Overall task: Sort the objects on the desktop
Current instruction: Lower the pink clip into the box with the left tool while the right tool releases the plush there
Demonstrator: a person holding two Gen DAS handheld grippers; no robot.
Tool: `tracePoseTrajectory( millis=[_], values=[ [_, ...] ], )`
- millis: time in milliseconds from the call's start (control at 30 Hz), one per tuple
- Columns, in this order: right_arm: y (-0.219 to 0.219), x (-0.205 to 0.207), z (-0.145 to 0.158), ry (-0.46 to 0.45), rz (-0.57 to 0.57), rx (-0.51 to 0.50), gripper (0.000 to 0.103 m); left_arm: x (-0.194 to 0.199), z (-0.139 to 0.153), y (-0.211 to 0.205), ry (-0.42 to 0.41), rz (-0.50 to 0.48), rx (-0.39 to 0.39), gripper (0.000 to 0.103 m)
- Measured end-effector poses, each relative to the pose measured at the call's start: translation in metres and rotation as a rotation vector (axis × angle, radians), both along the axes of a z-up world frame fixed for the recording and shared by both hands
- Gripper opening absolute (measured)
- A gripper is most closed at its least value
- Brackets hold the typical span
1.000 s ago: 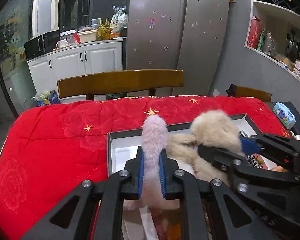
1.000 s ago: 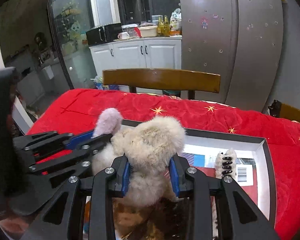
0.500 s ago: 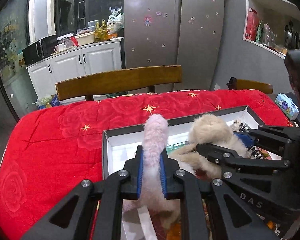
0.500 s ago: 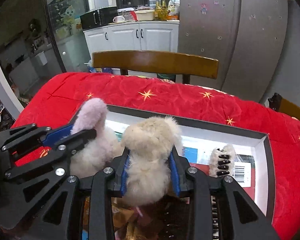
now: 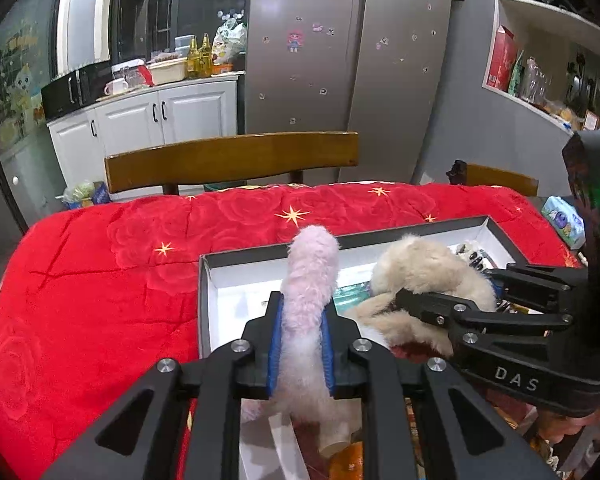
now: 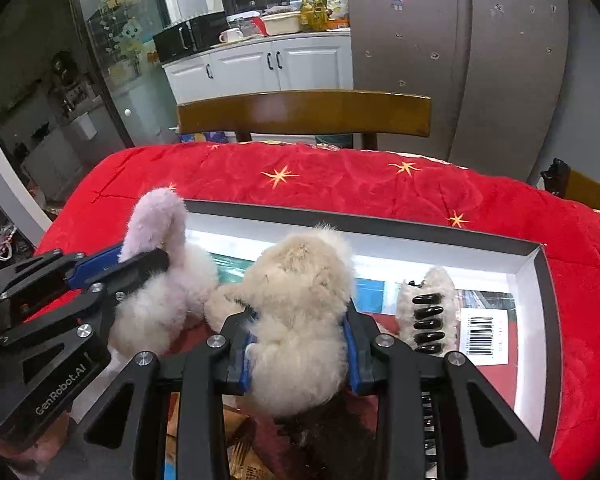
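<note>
While both claws work over one box, the layout reads as follows.

Desk: the desk under a red quilted cover with gold stars [image 5: 100, 280] carries the box, so the sorting has one flat base.

Box: the shallow white-lined cardboard box with dark rim [image 6: 540, 280] sits near the right side, seemingly the collecting place, since papers and a fluffy hair clip with black teeth [image 6: 426, 312] already lie inside.

Beige toy: the beige fluffy plush toy [image 6: 304, 292] hangs over the box middle, gripped by the right claw [image 6: 298, 344], narrow and clamped on its body.

Pink toy: the pale pink fluffy plush toy [image 5: 306, 292] is over the box's left end.

Left claw: the left claw [image 5: 300, 344] is opening, pads touching fur, probably to release it there.
</note>
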State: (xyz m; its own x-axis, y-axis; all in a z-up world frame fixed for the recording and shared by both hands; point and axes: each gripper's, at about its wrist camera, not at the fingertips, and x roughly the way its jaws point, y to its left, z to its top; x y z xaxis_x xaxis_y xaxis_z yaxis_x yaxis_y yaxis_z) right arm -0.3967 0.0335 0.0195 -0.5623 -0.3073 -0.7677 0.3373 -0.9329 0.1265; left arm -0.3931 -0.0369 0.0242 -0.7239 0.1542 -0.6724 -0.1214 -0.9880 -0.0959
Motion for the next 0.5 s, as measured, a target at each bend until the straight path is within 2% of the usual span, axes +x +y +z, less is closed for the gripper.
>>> tracePoseTrajectory(
  millis=[33,167,300,400,433,467,500],
  values=[
    [0.0002,0.0011,0.0008,0.006,0.013,-0.015,0.033,-0.0001,-0.0002,-0.0016,-0.004,0.004,0.007,0.024],
    [0.0010,0.0038,0.0020,0.017,0.010,-0.025,0.037,0.0004,-0.0008,-0.0039,-0.005,0.013,0.024,0.028],
    [0.0046,0.0053,0.0030,0.027,-0.012,-0.033,0.039,0.0025,0.0000,-0.0045,0.005,0.025,0.013,0.047],
    [0.0072,0.0055,0.0044,0.030,-0.014,-0.053,0.044,0.0058,0.0031,-0.0042,0.032,0.044,-0.003,0.049],
    [0.0073,0.0061,0.0052,0.032,-0.011,-0.056,0.046,0.0058,0.0034,-0.0036,0.030,0.052,-0.015,0.056],
    [0.0076,0.0072,0.0066,0.036,-0.007,-0.058,0.053,0.0056,0.0033,-0.0032,0.026,0.068,-0.036,0.060],
    [0.0076,0.0086,0.0079,0.040,-0.008,-0.059,0.061,0.0049,0.0024,-0.0030,0.017,0.099,-0.068,0.068]
  ],
)
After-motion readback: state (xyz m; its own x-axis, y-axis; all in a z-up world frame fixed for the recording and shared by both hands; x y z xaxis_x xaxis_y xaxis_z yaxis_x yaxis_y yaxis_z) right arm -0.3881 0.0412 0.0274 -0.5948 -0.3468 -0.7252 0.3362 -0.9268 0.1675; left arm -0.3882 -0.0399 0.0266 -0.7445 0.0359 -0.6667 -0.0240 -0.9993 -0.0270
